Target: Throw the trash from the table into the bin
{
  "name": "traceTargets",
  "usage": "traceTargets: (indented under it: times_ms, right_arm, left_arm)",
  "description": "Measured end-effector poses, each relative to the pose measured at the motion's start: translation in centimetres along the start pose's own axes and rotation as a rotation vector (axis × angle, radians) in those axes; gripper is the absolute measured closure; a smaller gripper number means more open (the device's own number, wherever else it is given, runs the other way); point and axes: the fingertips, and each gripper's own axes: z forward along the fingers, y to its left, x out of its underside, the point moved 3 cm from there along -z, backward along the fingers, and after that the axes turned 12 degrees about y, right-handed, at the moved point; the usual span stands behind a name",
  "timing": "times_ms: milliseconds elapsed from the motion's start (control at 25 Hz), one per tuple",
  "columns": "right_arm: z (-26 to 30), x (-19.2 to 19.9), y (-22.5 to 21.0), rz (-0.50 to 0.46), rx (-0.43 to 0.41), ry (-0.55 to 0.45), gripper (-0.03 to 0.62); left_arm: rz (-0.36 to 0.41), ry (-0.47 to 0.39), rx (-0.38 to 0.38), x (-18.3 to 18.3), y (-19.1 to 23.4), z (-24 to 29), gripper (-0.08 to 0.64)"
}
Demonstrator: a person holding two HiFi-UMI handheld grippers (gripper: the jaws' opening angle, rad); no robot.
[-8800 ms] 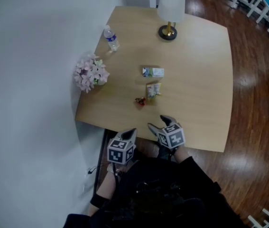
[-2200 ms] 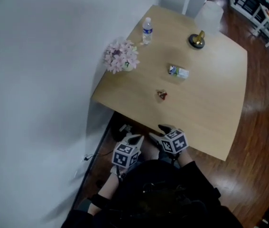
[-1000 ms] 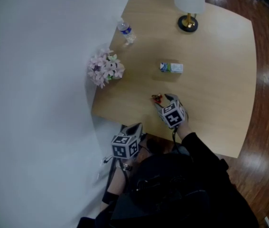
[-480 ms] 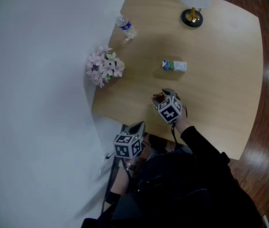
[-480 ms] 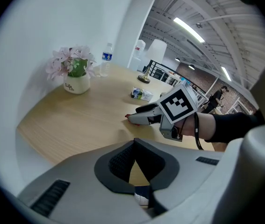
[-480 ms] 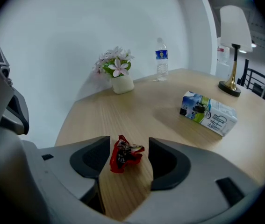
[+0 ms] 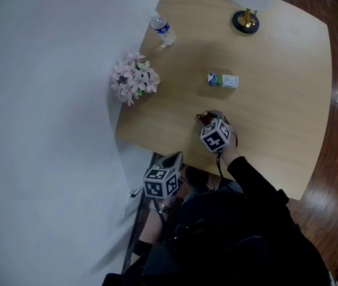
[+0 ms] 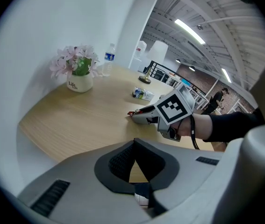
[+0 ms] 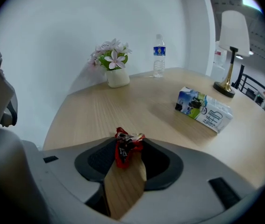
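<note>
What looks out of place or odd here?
A carton lies on its side in the middle of the table, and a crumpled red wrapper is pinched between the right gripper's fingers, which have just been closing. The bottle, flowers and lamp stand upright.

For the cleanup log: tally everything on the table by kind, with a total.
crumpled red wrapper: 1
drink carton: 1
water bottle: 1
potted flowers: 1
table lamp: 1
Total: 5
</note>
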Motion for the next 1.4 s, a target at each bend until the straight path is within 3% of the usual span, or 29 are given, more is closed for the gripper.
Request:
traceTargets:
  times_ms: [200,560,760,1040,1400]
  right_arm:
    - [-0.5,-0.3,0.0,0.021,-0.021,-0.008,0.518]
    - [-6.8,-0.1,4.3,0.002,-0.085,-0.063,0.525]
    - [-10.1,1.6,8.7,-0.018,-0.166,-0.058,0.525]
    - [-10.9,4.4,13.0,-0.027,-0.201,-0.004,0.525]
    - [-9.8,4.6,19.4,-0.135,-0.242,0.055,0.525]
  left_arm:
    - [-0.004,-0.031,0.007,0.3,0.6,-0.9,0.558]
    - [0.023,-0.099,-0.004,2.4,1.9,-3.8,0.558]
    - [0.009,-0.126,-0.004,4.8,2.6,-5.3,0.558]
    - [-0.036,-0.148,0.003,8.8,3.5,-6.6,0.558]
    - [-0.154,-0.178,-0.031,14.2,6.9,-8.7,0.558]
